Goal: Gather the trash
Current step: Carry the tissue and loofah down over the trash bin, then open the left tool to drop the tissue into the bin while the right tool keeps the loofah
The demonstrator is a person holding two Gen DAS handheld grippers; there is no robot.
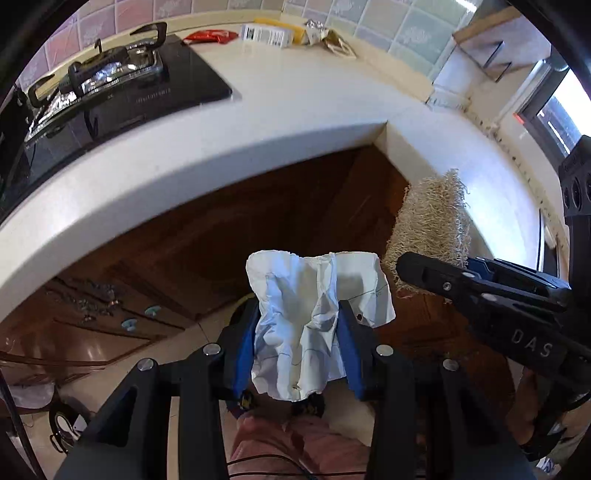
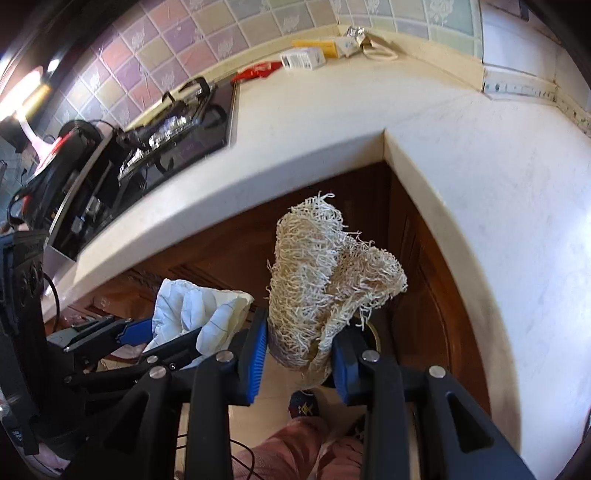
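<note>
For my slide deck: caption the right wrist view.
Right claw clamps a loofah scrubber below the countertop corner; left claw grips crumpled paper.

The crumpled paper (image 1: 314, 325) is hiding the floor beneath it. The stove (image 1: 110, 88) is running off the picture's left edge. Print on the box (image 1: 264, 35) is reading too small.

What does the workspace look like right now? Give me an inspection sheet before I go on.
Surface: cream L-shaped stone countertop, mostly bare in its corner.
Job's things: crumpled white paper sheet and beige fibrous loofah scrubber, both held off the counter.
Clutter: red wrapper, white carton, yellow box and foil scrap along the tiled wall.
Grippers: left gripper shut on the paper; right gripper shut on the loofah.
Cables: thin black wire beside the left gripper.
Surroundings: black glass gas hob, brown wooden cabinets, tiled floor.
</note>
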